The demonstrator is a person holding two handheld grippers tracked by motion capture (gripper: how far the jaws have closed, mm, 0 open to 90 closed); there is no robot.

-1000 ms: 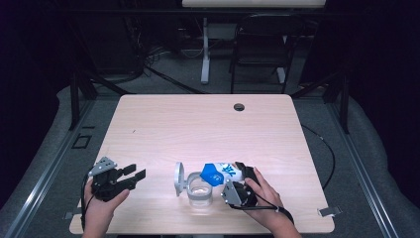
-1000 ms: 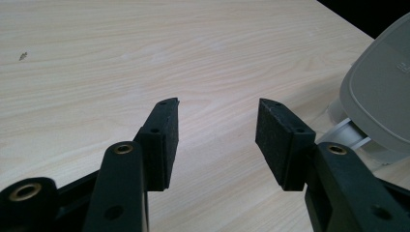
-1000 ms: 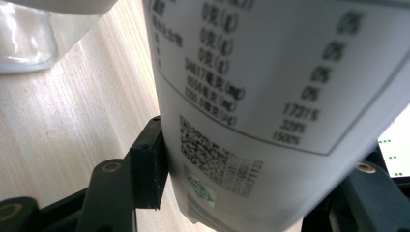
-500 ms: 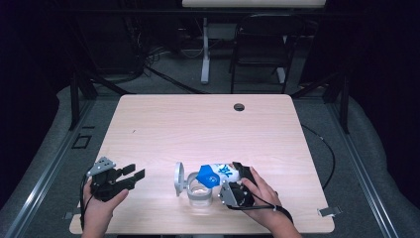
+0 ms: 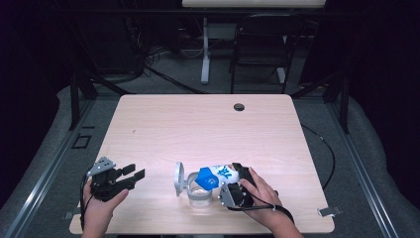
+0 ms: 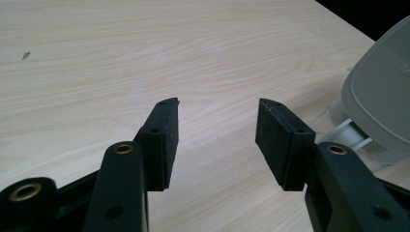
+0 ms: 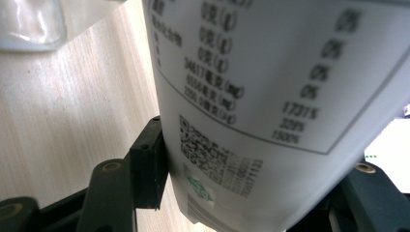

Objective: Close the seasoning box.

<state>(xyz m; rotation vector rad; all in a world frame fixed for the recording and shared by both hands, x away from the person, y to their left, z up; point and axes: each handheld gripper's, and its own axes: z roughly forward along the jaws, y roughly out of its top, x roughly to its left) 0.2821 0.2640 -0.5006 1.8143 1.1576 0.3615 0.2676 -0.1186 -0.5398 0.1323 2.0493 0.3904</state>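
Observation:
A white and blue pouch (image 5: 214,176) lies tilted, its blue end over a clear glass jar (image 5: 199,195) near the table's front edge. The jar's grey hinged lid (image 5: 179,177) stands swung open on its left. My right gripper (image 5: 238,174) is shut on the pouch's white end; in the right gripper view the printed pouch (image 7: 270,96) sits between the two jaws of that gripper (image 7: 256,193), with a pad (image 7: 150,166) pressed against its side. My left gripper (image 5: 135,175) rests open at the front left, nothing between its pads (image 6: 167,140). It points toward the lid (image 6: 382,106).
The pale wooden table (image 5: 198,129) has a dark cable hole (image 5: 239,106) near its far edge. A chair (image 5: 260,54) and a stand (image 5: 205,49) sit beyond the table. A corner of the glass jar (image 7: 29,24) appears in the right gripper view.

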